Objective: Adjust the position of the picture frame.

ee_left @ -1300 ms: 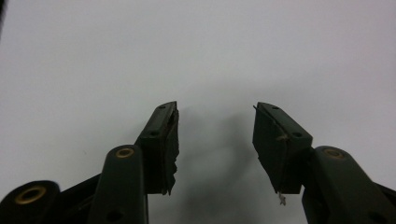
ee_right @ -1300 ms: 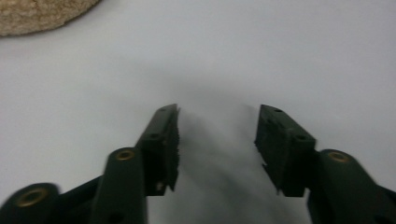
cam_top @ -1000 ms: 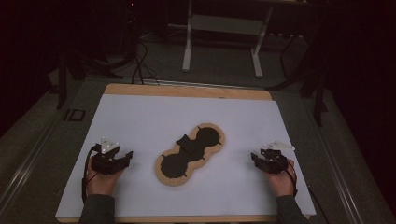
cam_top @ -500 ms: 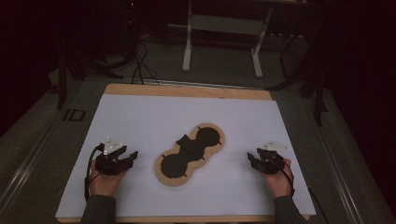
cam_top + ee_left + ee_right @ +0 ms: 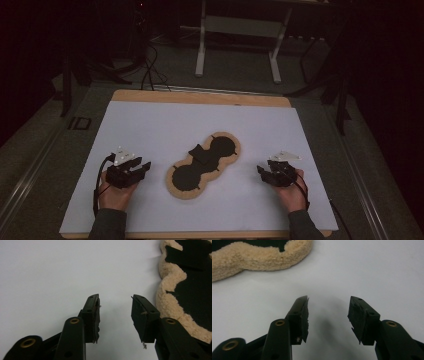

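Nearest the person, two hands rest on the white sheet (image 5: 150, 130) at the table's near edge, each holding a gripper. The left gripper (image 5: 141, 167) has its jaws apart with nothing between them; they have just been closing from a wider spread, and the left gripper view (image 5: 115, 312) shows only bare white sheet in the gap. The right gripper (image 5: 263, 172) also stands part open and empty, its jaws having opened a little; the right gripper view (image 5: 328, 315) shows the same plain sheet between its pads. Between the two grippers, a little farther out, lies the fleece piece (image 5: 204, 165): a flat, peanut-shaped pad with a tan, woolly rim and black patches covering most of its middle, one small black flap lying askew near its waist. The high view gives that whole outline, slanting from near left to far right. The gripper views add the curly pile of the rim (image 5: 167, 297) and its wavy edge (image 5: 257, 258), apart from both sets of jaws. Beyond the sheet runs the wooden table edge (image 5: 200, 96), then dark floor with cables (image 5: 150, 70) and a pale metal stand (image 5: 237, 30).
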A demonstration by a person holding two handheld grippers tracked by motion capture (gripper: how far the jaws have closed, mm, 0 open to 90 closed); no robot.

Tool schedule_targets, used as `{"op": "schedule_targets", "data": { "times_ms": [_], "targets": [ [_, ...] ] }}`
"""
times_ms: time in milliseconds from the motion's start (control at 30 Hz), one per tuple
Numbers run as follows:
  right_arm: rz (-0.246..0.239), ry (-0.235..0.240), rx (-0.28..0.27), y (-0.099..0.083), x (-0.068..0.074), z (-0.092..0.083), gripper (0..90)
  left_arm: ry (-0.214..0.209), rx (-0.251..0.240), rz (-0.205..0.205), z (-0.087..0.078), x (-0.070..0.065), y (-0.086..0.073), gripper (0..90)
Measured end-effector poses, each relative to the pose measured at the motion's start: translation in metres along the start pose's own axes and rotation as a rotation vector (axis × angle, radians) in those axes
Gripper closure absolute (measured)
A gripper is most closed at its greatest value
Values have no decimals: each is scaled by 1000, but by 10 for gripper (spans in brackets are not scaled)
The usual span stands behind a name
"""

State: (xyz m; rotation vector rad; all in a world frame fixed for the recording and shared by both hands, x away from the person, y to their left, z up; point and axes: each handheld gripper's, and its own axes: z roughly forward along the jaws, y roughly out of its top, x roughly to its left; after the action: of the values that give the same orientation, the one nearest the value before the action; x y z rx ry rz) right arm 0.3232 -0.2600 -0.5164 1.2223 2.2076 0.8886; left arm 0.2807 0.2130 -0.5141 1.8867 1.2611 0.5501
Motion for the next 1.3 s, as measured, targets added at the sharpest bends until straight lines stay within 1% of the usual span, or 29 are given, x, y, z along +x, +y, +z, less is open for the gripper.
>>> {"op": "schedule_targets", "data": {
  "times_ms": [100, 167, 200, 233, 300, 367, 467, 533, 667, 733, 800, 933, 967, 1000, 1067, 1133, 1300],
  "targets": [
    [-4, 1, 2, 2, 4, 1, 500, -14, 7, 8, 2, -1, 1, 575],
    [-12, 4, -1, 4, 7, 2, 521, -17, 14, 24, 2, -3, 1, 604],
    [-11, 17, 0, 4, 7, 2, 557, -15, 21, 37, 3, -4, 1, 614],
    [-8, 37, -2, 5, 8, 1, 573, -14, 25, 46, 4, -5, 1, 625],
    [8, 64, -16, 7, 8, 0, 607, -16, 28, 45, 5, -6, 1, 633],
    [18, 71, -24, 9, 9, -1, 644, -31, 32, 45, 6, -6, 2, 638],
    [14, 81, -25, 13, 13, 0, 674, -54, 40, 41, 8, -5, 2, 656],
    [13, 85, -23, 16, 16, 3, 668, -59, 51, 46, 10, -6, 2, 661],
    [28, 108, -23, 21, 20, 7, 647, -55, 60, 63, 11, -7, 2, 670],
    [24, 112, -23, 24, 24, 9, 642, -65, 57, 60, 11, -8, 2, 676],
    [19, 118, -16, 26, 26, 11, 637, -67, 56, 64, 11, -9, 2, 675],
    [-6, 116, 0, 28, 31, 16, 637, -76, 77, 68, 16, -10, 2, 672],
    [-12, 115, 5, 28, 32, 17, 636, -81, 83, 68, 17, -10, 2, 673],
    [-13, 114, 4, 29, 32, 18, 636, -94, 86, 67, 18, -10, 2, 676],
    [-20, 110, 7, 29, 34, 19, 638, -109, 83, 64, 19, -10, 2, 689],
    [-26, 112, 9, 31, 36, 20, 645, -118, 82, 65, 20, -10, 2, 720],
    [-29, 130, 17, 34, 39, 24, 655, -130, 100, 81, 23, -11, 2, 795]
  ]
}}
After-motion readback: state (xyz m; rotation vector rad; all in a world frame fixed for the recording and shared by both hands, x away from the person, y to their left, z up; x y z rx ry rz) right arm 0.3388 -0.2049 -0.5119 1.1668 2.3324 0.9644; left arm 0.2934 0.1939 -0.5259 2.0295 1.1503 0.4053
